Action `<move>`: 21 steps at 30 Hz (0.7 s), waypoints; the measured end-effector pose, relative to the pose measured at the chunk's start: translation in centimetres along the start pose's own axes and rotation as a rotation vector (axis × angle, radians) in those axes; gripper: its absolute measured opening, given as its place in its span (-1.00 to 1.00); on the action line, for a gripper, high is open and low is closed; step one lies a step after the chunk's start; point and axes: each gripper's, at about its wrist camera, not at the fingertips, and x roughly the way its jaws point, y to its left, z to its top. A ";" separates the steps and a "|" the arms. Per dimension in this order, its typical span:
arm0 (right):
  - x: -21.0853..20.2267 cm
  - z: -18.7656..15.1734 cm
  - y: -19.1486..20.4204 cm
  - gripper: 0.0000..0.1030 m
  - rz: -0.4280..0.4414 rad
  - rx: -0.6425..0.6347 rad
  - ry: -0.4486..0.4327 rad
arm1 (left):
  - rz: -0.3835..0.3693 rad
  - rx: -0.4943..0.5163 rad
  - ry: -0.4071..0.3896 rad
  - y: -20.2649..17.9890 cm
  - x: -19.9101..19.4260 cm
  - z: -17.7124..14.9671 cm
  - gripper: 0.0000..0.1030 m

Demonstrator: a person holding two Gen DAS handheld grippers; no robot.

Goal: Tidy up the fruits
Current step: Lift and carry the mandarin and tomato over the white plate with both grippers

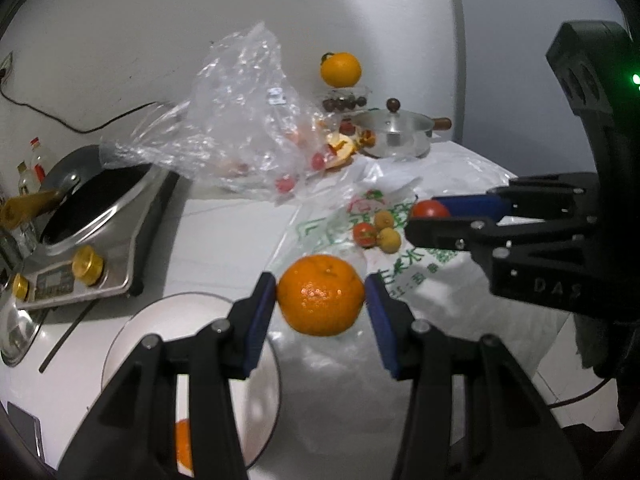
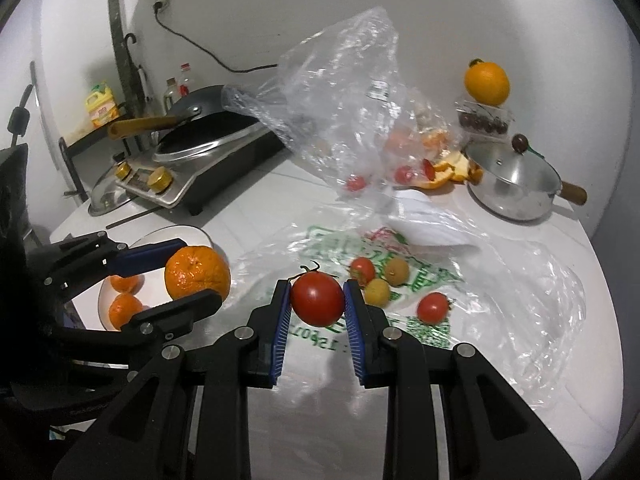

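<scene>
Left wrist view: left gripper (image 1: pixel 320 294) jaws clamp a mandarin (image 1: pixel 320 294) above the worktop (image 1: pixel 208 236), beside a white plate (image 1: pixel 160 312); right gripper (image 2: pixel 316 300) jaws pinch a tomato (image 2: pixel 317 299) over the printed bag (image 2: pixel 432 280).

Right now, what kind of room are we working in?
Most likely a home kitchen: a wok sits on a countertop cooker, a lidded steel pot stands near the wall, and oil bottles stand behind.

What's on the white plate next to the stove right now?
Two oranges lie on the white plate. The left gripper, holding another orange above it, hides part of the plate, so more could sit there.
</scene>
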 end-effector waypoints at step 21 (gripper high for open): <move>2.1 1.3 6.8 -0.45 0.027 -0.104 0.033 | 0.049 -0.078 -0.017 6.1 -2.1 -2.8 -0.08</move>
